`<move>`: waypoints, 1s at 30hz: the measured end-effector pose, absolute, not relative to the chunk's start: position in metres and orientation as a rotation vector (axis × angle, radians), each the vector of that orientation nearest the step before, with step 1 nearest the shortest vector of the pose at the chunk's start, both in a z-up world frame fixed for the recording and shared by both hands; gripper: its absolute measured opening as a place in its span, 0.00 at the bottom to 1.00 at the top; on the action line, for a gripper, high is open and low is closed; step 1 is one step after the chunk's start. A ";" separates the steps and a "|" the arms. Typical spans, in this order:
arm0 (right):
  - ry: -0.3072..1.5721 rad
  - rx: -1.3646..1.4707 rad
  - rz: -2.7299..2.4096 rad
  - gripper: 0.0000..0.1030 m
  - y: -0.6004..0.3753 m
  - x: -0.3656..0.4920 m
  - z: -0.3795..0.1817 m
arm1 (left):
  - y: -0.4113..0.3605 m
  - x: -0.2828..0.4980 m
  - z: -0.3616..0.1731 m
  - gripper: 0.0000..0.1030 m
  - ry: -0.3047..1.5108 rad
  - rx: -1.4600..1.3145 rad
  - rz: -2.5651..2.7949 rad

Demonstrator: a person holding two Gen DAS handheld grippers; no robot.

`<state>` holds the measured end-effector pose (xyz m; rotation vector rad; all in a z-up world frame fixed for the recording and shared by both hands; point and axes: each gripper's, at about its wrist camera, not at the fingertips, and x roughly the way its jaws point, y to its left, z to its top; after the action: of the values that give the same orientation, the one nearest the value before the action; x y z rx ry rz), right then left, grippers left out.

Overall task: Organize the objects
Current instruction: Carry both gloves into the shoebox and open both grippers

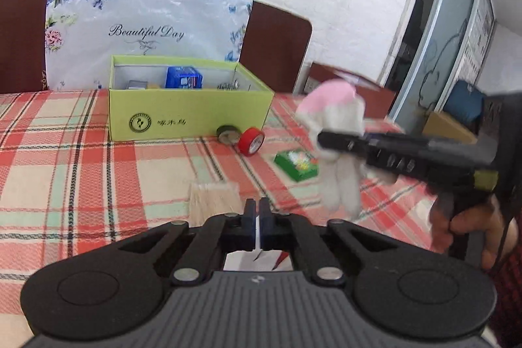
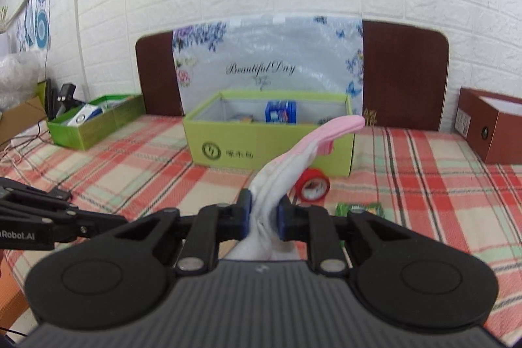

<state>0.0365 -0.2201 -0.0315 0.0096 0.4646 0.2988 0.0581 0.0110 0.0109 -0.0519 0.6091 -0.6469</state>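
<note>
Gripping a pink-and-white glove (image 2: 287, 165), the right gripper (image 2: 263, 214) is held above the checked tablecloth (image 2: 424, 185).
Left gripper (image 1: 257, 211) is closed, empty; green box (image 1: 182, 116) sits far behind.

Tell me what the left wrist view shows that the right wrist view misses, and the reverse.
Left wrist only: the black tape roll, a pale bundle on the cloth, and the right gripper from the side. Right wrist only: a brown box and a second green tray. Both: the green box, red tape roll, green packet and the clamped pink-and-white glove.
</note>
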 end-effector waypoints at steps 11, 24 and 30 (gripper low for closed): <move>0.497 0.040 0.283 0.15 -0.225 0.036 -0.044 | 0.014 0.083 -0.051 0.02 0.853 -0.005 -0.650; 0.432 0.024 0.346 0.15 -0.218 0.057 -0.015 | 0.016 0.109 0.061 0.01 0.548 -0.022 -0.632; 0.380 0.008 0.383 0.15 -0.214 0.091 0.010 | 0.010 0.145 0.111 0.01 0.409 -0.036 -0.580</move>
<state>0.0905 -0.2138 0.0098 0.0083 0.3800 0.3834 0.1446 0.0100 0.1111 -0.0360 0.4088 -0.5796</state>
